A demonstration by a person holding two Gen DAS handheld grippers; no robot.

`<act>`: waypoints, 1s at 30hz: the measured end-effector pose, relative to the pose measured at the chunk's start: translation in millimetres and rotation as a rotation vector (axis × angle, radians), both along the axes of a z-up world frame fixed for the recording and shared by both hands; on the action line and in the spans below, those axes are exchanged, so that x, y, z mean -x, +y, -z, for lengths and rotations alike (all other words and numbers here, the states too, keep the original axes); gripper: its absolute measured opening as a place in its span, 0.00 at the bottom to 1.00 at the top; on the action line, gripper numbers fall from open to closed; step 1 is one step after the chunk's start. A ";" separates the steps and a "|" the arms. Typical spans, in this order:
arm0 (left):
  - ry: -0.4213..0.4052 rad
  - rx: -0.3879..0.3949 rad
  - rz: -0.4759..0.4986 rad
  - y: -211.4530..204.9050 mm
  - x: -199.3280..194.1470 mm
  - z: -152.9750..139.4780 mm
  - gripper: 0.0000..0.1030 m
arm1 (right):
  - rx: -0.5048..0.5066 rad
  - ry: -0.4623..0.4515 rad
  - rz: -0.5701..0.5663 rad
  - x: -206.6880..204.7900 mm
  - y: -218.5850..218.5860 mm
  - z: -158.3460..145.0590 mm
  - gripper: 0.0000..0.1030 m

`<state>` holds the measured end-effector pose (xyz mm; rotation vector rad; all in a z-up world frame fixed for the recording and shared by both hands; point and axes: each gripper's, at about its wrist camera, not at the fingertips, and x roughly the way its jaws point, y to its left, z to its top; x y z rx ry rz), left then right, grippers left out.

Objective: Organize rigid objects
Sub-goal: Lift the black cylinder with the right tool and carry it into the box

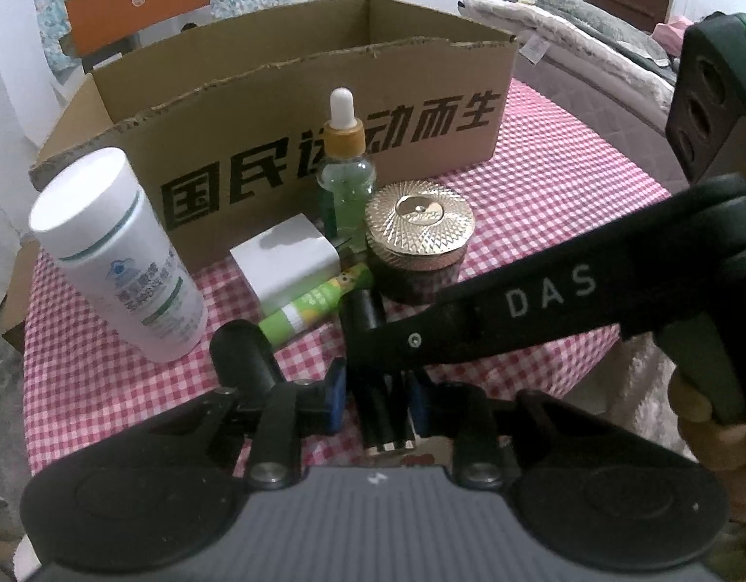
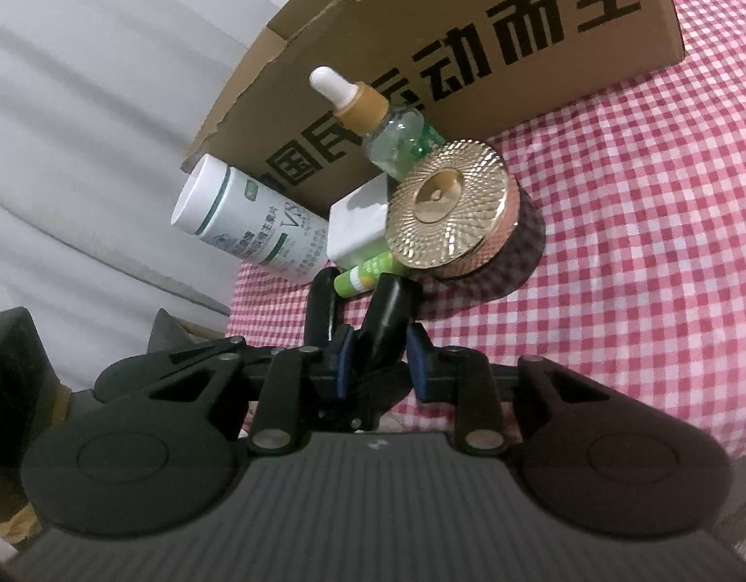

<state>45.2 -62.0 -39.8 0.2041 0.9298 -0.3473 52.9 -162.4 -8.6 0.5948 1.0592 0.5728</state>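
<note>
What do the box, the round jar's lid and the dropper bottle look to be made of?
Box: corrugated cardboard, matte brown; its top edge is torn and ragged, with black print on the side.
Jar lid: shiny gold, finely ribbed, throwing bright highlights; metal or metallised plastic, I cannot tell which.
Dropper bottle: clear greenish body, glass or hard plastic; white bulb, probably rubber, on a matte amber collar.

Objects are crowding the front of the box (image 1: pixel 295 111), leaving open room to the right.

A white bottle (image 1: pixel 125 262), white block (image 1: pixel 288 266), dropper bottle (image 1: pixel 346 179), gold-lidded jar (image 1: pixel 419 237) and green tube (image 1: pixel 314 310) are standing packed together against the box wall, blocking a straight pass. The checkered surface (image 2: pixel 639 223) right of the jar is lying bare. The right tool (image 1: pixel 373 334) is crossing just above the left tool (image 1: pixel 377 402), narrowing the near side.
</note>
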 end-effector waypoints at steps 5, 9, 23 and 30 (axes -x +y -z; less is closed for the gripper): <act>-0.049 0.008 -0.014 5.0 12.8 -19.8 0.22 | 0.006 -0.045 -0.006 7.7 6.0 -15.1 0.22; -0.120 0.002 -0.025 8.7 21.3 -42.3 0.22 | -0.002 -0.112 -0.015 10.6 12.2 -37.8 0.22; -0.300 -0.004 -0.058 21.2 4.3 -112.8 0.22 | -0.007 -0.325 -0.065 -17.8 29.8 -111.1 0.22; -0.290 0.012 -0.065 23.2 -62.1 -144.5 0.22 | 0.079 -0.417 -0.134 -78.7 35.7 -157.8 0.22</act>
